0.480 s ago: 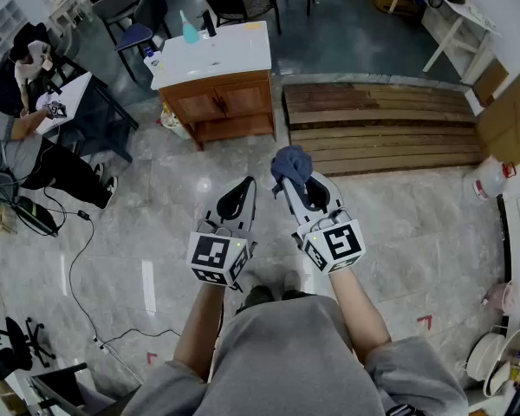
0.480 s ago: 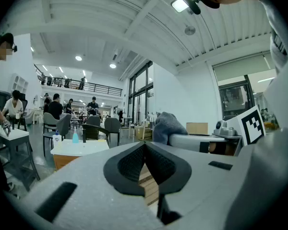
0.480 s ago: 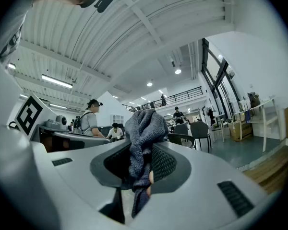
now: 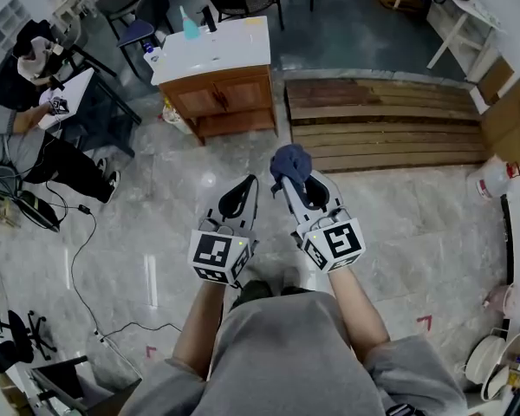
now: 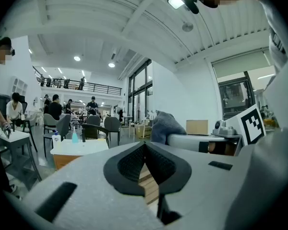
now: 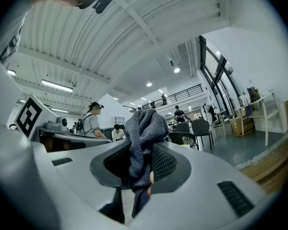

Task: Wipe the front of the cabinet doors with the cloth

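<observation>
Across grey marble floor [image 4: 399,224], the white-topped wooden cabinet [image 4: 225,98] stands well ahead-left of my right tool [image 4: 295,183], clenched on a blue-grey knitted cloth [image 4: 289,163]; my left tool [image 4: 237,199] is closed, empty.

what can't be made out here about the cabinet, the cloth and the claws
- Cabinet doors: in the head view they are too small, and seen from too steeply above, to show any dirt. In the left gripper view the left claw mostly blocks them.
- Cloth: it is bunched in the right claw, so its full size is hidden in every view.
- Blue bottle: its label is too small to read in the head view.
</observation>
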Tool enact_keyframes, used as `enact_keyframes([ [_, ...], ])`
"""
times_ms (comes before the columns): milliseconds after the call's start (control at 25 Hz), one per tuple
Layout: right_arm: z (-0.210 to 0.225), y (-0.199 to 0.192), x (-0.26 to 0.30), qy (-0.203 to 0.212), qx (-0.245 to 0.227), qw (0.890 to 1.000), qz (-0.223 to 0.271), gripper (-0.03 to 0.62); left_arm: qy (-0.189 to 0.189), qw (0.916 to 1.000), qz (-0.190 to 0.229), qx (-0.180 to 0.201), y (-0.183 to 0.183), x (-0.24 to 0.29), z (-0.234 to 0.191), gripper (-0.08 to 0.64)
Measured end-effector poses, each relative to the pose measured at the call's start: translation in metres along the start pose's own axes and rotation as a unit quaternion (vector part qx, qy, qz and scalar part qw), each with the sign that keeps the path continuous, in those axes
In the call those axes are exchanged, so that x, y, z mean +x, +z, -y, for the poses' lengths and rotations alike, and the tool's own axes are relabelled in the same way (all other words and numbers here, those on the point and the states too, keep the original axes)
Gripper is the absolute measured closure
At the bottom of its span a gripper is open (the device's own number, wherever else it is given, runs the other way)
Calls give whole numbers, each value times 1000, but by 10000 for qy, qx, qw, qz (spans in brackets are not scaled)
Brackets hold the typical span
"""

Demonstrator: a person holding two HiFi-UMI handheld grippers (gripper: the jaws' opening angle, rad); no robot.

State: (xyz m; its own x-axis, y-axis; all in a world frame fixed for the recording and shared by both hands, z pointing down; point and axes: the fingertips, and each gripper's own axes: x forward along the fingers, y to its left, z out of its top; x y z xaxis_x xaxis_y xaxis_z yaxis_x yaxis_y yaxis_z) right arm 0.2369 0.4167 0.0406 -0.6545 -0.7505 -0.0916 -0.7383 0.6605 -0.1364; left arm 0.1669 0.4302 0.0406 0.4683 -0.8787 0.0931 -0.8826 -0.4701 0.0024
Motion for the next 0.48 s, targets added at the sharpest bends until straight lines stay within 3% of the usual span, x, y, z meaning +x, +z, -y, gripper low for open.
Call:
enact_keyframes([
  [480,3,-23,37,148,185,9996,-163,499,199,9997,-88,-68,-15,12,-37,552],
])
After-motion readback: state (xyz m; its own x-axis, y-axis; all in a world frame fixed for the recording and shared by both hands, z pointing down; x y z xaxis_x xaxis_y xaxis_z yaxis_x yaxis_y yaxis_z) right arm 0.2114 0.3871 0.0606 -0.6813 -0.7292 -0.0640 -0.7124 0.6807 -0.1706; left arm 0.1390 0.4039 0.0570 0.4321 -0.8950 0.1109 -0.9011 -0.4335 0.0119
